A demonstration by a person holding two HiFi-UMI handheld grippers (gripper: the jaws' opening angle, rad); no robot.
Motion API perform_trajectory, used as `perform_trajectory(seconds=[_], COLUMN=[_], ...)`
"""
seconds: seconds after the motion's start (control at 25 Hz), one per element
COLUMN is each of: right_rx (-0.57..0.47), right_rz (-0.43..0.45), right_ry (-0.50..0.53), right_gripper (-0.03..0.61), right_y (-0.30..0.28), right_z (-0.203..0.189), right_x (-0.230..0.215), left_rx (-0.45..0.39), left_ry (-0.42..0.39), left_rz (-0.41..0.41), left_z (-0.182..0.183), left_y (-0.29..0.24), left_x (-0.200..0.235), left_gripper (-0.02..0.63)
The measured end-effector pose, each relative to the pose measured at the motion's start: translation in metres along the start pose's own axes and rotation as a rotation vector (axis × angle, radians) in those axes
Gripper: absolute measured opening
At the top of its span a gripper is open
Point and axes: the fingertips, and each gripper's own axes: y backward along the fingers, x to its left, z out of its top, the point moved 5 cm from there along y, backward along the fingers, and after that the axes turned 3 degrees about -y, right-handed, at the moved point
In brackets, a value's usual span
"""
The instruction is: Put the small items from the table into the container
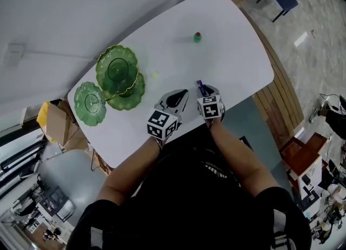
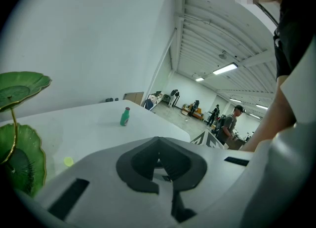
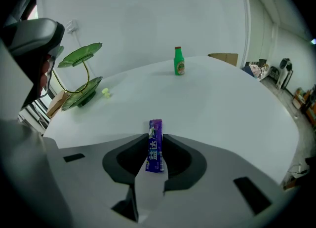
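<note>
Tabletop (image 1: 230, 62) is carrying the green dish (image 1: 117, 70) by its left edge, leftward of right tongs (image 1: 204, 92) gripping a gum stick (image 3: 156, 144); left tongs (image 2: 159, 163) are idling clenched, empty.

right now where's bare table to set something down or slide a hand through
Widest bare patch: the table's right end, from the bottle to the near edge. Also bare: the strip between the bottle and the yellow bit. Crowded: the left end under the green stand, and the near edge by the left gripper and right gripper.
</note>
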Motion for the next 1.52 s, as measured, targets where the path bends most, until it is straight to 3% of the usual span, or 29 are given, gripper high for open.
perform_trajectory(seconds=[0.64,1.0,1.52], right_rx=[-0.029,-0.158,-0.374], right_rz=[0.015,0.067,0.167], right_ry=[-0.033,0.024,0.028], right_gripper=[0.091,0.091,0.091], right_y=[0.007,0.052,0.147], right_z=[-0.001,0.035,0.093], right_x=[0.006,0.056,0.147], left_rx=[-0.029,-0.122,-0.258], left_ry=[0.007,-0.019,-0.063], left_rz=[0.044,0.094,0.141], left_z=[-0.01,0.008,0.046], left_y=[0.036,0.076,0.15], left_x=[-0.003,0.002,0.0], left_gripper=[0.009,0.008,0.008])
